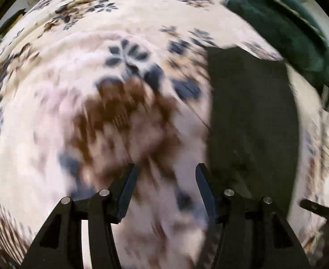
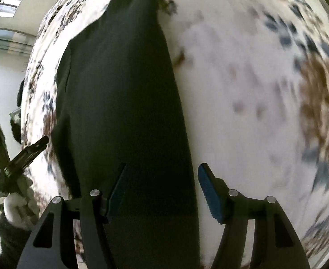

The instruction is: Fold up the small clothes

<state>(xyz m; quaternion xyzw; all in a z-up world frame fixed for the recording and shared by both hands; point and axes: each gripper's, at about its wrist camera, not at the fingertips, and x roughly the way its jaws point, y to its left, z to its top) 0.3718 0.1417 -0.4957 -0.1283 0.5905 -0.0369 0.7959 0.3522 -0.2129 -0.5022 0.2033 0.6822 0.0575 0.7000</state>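
Dark garment (image 2: 124, 103) lies flat on the floral bedspread (image 1: 52, 116). Both grippers, left (image 1: 165, 179) and right (image 2: 162, 179), hover open-jawed and empty above it.

I seem to be in a home, likely a bedroom: below me spreads a soft cream blanket (image 1: 52, 116) patterned with blue and brown flowers, a dark green garment (image 1: 283, 29) heaped on it, plain pale walls (image 2: 1, 85) beyond.

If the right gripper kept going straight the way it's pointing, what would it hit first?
Most likely the long dark folded garment lying on the white floral bedspread. The right gripper is open and empty, and the garment's right edge runs between its fingers; depth is unclear through the blur.
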